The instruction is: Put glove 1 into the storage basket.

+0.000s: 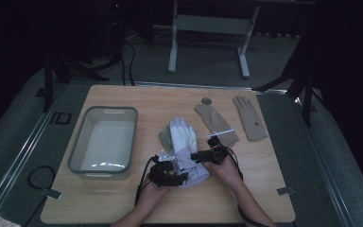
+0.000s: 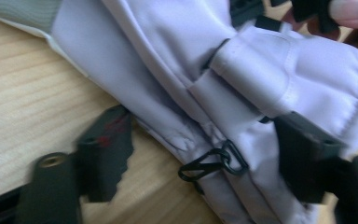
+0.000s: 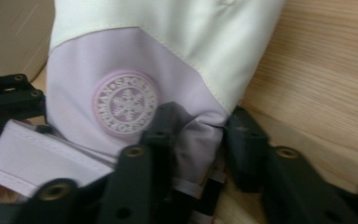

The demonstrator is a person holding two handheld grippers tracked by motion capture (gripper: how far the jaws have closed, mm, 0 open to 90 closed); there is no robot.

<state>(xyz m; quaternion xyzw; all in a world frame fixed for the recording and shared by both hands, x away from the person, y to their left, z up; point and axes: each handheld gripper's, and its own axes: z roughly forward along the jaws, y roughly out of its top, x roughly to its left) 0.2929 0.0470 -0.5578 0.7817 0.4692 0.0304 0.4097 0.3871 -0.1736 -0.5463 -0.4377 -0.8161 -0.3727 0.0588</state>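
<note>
1. High view, centre of frame: white and lilac ski glove [image 1: 183,146] lying on wooden table [image 1: 137,208], fingers pointing to top of frame, cuff toward bottom.
2. Second glove, grey-green [image 1: 164,138], partly under the ski glove, peeking out at its left edge.
3. Left gripper [image 1: 166,173] at lower centre-left, at the cuff's left side, held by left hand [image 1: 150,191] coming in from bottom edge.
4. Right gripper [image 1: 211,152] just right of centre, at the cuff's right side, held by right hand [image 1: 227,171].
5. Left gripper view: jaws spread wide, one on bare wood at lower left of frame, the other at lower right lying against lilac cuff fabric [image 2: 242,84]; not clamped on anything. Small black clip [image 2: 213,163] on the cuff between the jaws, lower centre.
6. Right gripper view: jaws pinched on a fold of lilac cuff fabric [image 3: 193,140] at lower centre; cloth bunched between them. Round snowflake badge [image 3: 127,102] on the cuff at centre-left of frame, white upper part of glove across the top.
7. Grey plastic tub [image 1: 80,146] at left of table in high view, well apart from the gloves.
8. Two tan gloves flat at upper right of table: one [image 1: 215,123] near the right gripper, the other [image 1: 249,118] farther right, apart from each other.
9. Small dark round thing [image 1: 206,100] just above the nearer tan glove; too small to identify.
</note>
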